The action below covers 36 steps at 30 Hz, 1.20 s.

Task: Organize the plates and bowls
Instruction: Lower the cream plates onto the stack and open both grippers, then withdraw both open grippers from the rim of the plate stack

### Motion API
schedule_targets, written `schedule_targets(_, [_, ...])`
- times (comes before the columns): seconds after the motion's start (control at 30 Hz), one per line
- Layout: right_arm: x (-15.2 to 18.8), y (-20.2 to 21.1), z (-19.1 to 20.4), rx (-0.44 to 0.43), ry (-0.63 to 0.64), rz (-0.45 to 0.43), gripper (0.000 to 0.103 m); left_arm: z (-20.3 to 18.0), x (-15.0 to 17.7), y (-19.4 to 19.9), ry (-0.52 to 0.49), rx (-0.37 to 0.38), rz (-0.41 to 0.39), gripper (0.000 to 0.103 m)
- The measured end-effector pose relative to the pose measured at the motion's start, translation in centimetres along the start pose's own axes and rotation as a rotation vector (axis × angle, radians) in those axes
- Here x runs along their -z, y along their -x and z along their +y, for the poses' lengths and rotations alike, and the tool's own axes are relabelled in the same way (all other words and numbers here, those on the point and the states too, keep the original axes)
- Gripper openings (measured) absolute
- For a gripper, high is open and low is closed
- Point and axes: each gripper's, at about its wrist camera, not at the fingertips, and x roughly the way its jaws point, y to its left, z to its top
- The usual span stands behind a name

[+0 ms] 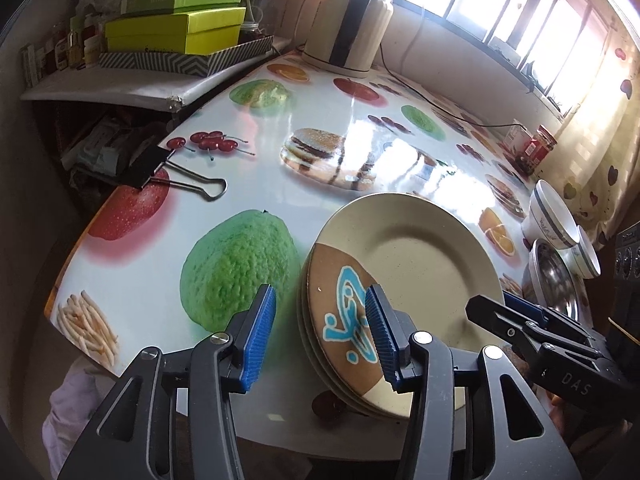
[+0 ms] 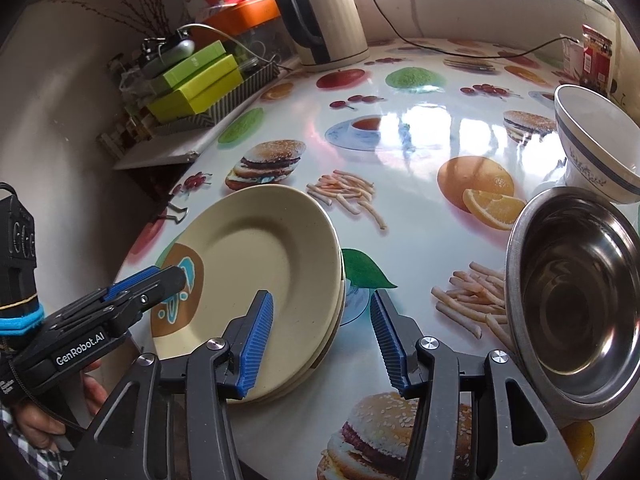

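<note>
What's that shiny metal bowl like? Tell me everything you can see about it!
The metal bowl looks like stainless steel: silvery, round, with a flat rolled rim and a dark, mirror-like inside that reflects the room. It is empty and sits upright on the table, near its right edge, over printed fries. A white bowl with a blue band stands just behind it, seemingly touching its rim. No gripper touches it; the right gripper hangs open just to its left.

The plates sit stacked on the table. Right of them stands a steel bowl, with a china bowl behind it.
</note>
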Motion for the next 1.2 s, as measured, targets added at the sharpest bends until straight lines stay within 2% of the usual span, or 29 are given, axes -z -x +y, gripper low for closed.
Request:
schedule_targets(0.2, [0.0,-0.5,0.0,-0.033,-0.003,0.017,0.051,0.0,0.2,-0.2,0.014,0.013,0.007,0.048])
schedule_targets(0.37, [-0.1,-1.0,-0.1,-0.086,-0.020,0.033,0.050,0.4,0.1,-0.9,0.064,0.111,0.045,0.048])
schedule_targets(0.7, [-0.7,-1.1,-0.5,-0.092,-0.036,0.033,0.041,0.0,-0.9,-1.5,0.064,0.095,0.047,0.048])
schedule_targets(1.2, [-4.1,-2.2,-1.8,-0.036,-0.075,0.014,0.036,-0.7,-4.5,-4.1,0.045,0.100,0.047,0.048])
